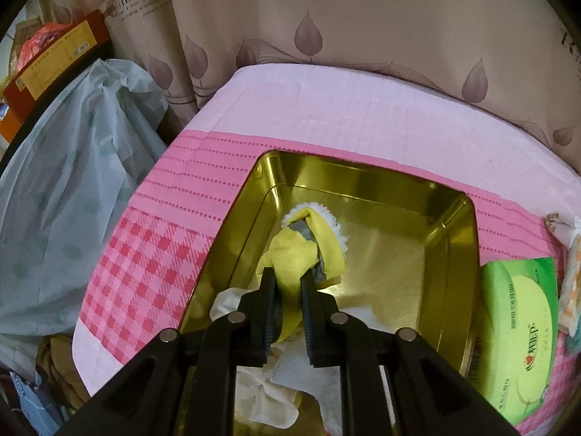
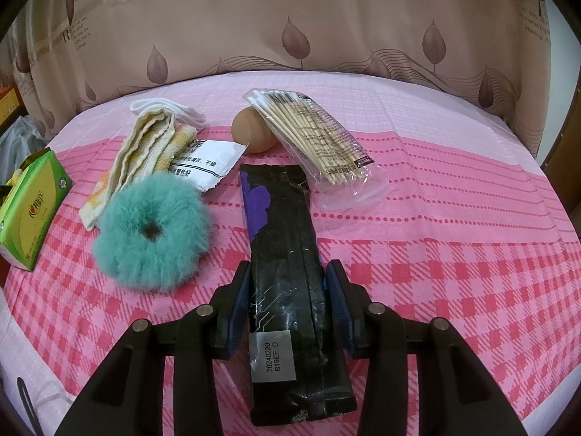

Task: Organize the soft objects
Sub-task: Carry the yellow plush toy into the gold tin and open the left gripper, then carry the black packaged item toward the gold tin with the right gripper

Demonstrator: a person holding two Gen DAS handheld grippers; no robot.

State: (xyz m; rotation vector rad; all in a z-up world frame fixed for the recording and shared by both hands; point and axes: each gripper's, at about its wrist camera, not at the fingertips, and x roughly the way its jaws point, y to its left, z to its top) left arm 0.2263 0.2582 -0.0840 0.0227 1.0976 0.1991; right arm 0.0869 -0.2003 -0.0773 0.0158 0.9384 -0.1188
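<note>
In the left wrist view my left gripper (image 1: 287, 279) is shut on a yellow cloth with a white fringe (image 1: 308, 239) and holds it inside a gold metal tin (image 1: 454, 254). White tissue (image 1: 290, 374) lies in the tin under the fingers. In the right wrist view my right gripper (image 2: 288, 272) is shut on a long black packet with a purple mark (image 2: 287, 254), which lies on the pink checked cloth (image 2: 454, 272). A fluffy teal scrunchie (image 2: 152, 229) lies to its left, a folded yellow-white towel (image 2: 141, 152) behind that.
A green tissue pack (image 1: 519, 334) sits right of the tin and also shows in the right wrist view (image 2: 32, 210). A white sachet (image 2: 207, 163), a beige sponge egg (image 2: 254, 134) and a bag of cotton swabs (image 2: 319, 141) lie farther back. A curtain (image 2: 290, 18) hangs behind.
</note>
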